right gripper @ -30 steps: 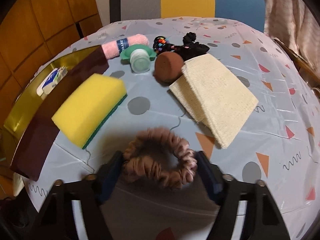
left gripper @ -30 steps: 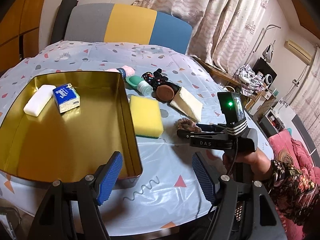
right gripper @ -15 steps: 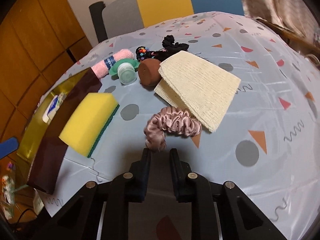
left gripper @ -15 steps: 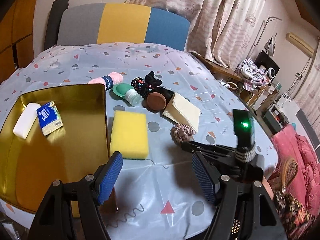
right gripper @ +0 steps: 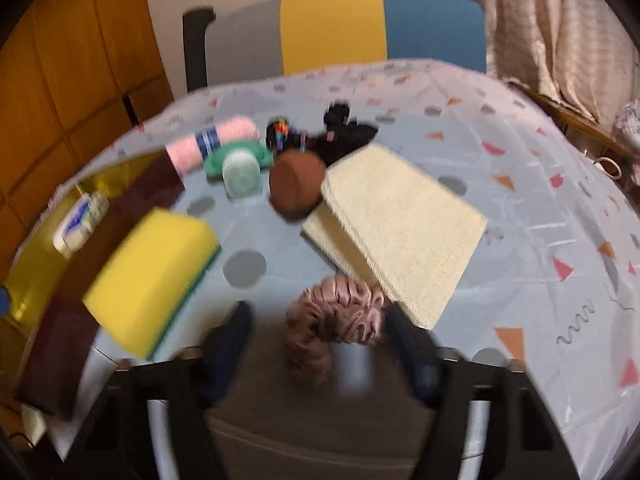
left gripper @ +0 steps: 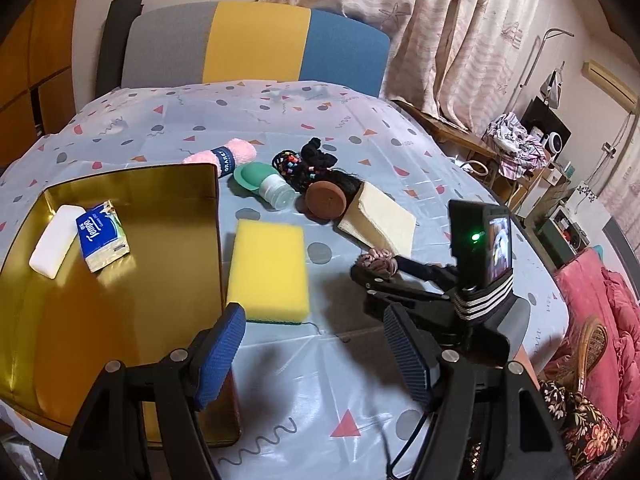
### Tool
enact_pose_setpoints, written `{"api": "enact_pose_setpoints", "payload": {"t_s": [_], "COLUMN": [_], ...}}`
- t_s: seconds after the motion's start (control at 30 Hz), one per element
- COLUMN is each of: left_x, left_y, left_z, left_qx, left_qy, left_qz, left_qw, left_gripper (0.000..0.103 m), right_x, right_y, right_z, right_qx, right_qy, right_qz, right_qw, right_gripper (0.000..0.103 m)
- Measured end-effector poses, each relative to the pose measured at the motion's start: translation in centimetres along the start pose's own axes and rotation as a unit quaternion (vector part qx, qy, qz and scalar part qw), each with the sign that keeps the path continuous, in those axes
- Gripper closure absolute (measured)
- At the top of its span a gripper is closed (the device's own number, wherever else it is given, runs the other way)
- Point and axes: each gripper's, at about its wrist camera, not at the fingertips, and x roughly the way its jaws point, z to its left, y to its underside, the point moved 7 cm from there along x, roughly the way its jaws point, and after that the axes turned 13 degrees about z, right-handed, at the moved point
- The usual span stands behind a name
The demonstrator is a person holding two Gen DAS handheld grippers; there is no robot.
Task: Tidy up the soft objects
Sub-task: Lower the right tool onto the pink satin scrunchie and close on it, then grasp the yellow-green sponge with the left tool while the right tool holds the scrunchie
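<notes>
Right gripper (right gripper: 320, 344) fingers reopened around pink scrunchie (right gripper: 340, 320), left gripper (left gripper: 312, 356) wide, empty, only left view shows soap (left gripper: 54, 242).

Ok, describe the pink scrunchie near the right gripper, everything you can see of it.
The scrunchie is a dusty-pink ring of shiny, gathered fabric, satin by the look of it. It lies crumpled on the tablecloth, bunched rather than round, its far edge against the cream cloth. It sits between the fingers of the right gripper, which have just been opening; the blur hides whether they touch it.
</notes>
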Motion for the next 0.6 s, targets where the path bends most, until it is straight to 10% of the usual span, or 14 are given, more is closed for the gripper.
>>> {"api": "enact_pose_setpoints", "payload": {"t_s": [0.2, 0.6], "left_x": [0.7, 7.6], "left_y": [-0.5, -4.4], "left_z": [-0.1, -1.0], "left_qx": [0.005, 0.049], "left_qy": [0.000, -0.076], "left_qz": [0.007, 0.085], "left_qw": [1.0000, 0.9923], "left_gripper": [0.031, 0.031], "right_x": [-0.8, -1.7], "right_y": [0.6, 1.9], "right_z": [-1.8, -4.0], "right_qx": [0.047, 0.111], "right_qy": [-0.015, -0.026], "right_qz": [-0.021, -0.056], "right_qw": [0.999, 0.992], "right_gripper": [0.080, 0.083]}}
